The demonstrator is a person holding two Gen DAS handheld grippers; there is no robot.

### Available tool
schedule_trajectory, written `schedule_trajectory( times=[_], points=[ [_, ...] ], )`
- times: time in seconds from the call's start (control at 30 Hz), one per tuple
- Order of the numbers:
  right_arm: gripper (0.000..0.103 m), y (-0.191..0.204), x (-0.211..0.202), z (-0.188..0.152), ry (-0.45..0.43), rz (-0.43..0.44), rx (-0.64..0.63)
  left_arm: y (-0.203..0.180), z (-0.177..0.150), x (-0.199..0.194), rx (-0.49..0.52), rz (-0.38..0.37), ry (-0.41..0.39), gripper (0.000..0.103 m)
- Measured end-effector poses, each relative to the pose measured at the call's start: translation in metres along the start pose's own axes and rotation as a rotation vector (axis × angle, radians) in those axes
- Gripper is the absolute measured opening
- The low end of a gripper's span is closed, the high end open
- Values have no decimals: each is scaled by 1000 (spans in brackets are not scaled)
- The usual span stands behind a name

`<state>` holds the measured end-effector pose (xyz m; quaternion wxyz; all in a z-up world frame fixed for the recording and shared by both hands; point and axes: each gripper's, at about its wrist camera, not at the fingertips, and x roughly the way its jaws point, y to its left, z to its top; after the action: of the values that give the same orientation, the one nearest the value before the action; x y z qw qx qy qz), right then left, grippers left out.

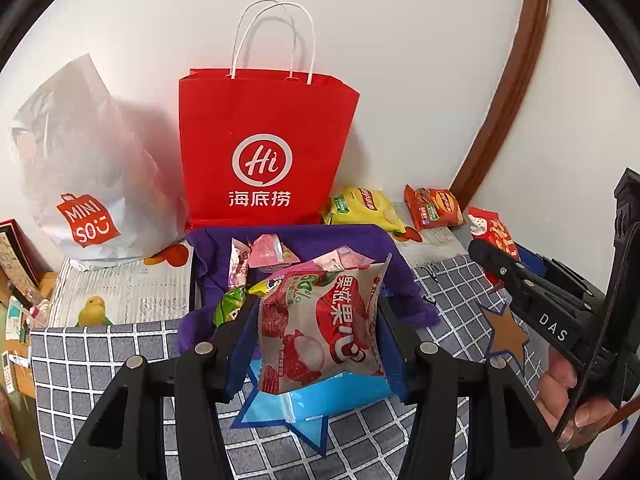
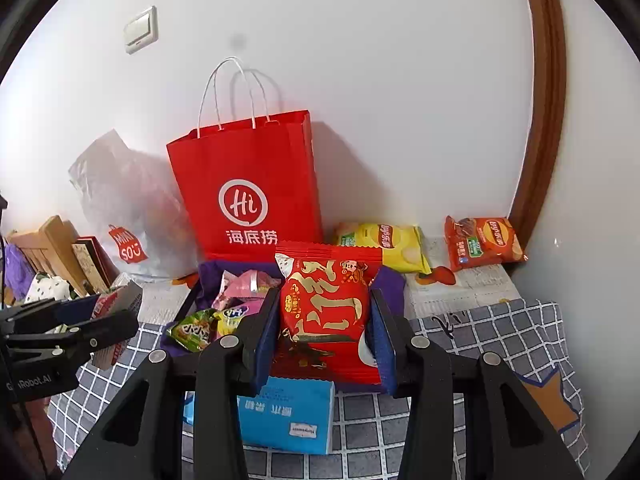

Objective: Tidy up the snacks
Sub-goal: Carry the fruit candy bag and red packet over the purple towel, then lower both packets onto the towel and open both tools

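My left gripper (image 1: 316,332) is shut on a white and red lychee jelly packet (image 1: 320,328), held above the near edge of a purple-lined box (image 1: 340,240) with several small snack packets inside. My right gripper (image 2: 324,320) is shut on a red packet with gold lettering (image 2: 324,312), held just right of the same box (image 2: 390,284). The right gripper shows at the right of the left wrist view (image 1: 536,292); the left gripper shows at the left of the right wrist view (image 2: 80,320). A yellow chip bag (image 1: 362,208) and an orange chip bag (image 1: 434,206) lie by the wall.
A red paper bag (image 1: 264,148) stands behind the box against the wall. A white Miniso plastic bag (image 1: 80,184) sits to its left. A blue tissue pack (image 2: 286,416) lies on the grey checked cloth (image 1: 100,360) near me. A brown door frame (image 2: 540,120) rises at right.
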<state>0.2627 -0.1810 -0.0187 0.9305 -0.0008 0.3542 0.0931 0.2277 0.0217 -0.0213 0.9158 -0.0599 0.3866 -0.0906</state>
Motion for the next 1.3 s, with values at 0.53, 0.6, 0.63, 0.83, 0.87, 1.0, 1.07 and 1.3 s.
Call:
schedule_trajectory(
  times=[0.53, 0.6, 0.63, 0.83, 0.87, 1.0, 1.07, 1.3],
  points=[
    [43, -4, 38, 34, 12, 3, -2, 16, 37, 26, 3, 38, -10, 52],
    [43, -4, 43, 39, 12, 1, -5, 21, 42, 30, -6, 43, -13, 52],
    [43, -4, 45, 41, 9, -1, -7, 25, 44, 32, -15, 48, -16, 52],
    [43, -9, 65, 49, 3, -10, -12, 44, 57, 51, -58, 45, -11, 52],
    [43, -10, 69, 48, 2, -21, -17, 46, 58, 56, -63, 43, -8, 52],
    [43, -17, 95, 40, 34, -2, -17, 55, 60, 81, -87, 39, 23, 52],
    [43, -20, 111, 34, 74, 21, -10, 61, 61, 96, -101, 30, 39, 52],
    [43, -16, 148, 20, 170, 29, -87, 71, 54, 134, -107, 45, 108, 52]
  ],
)
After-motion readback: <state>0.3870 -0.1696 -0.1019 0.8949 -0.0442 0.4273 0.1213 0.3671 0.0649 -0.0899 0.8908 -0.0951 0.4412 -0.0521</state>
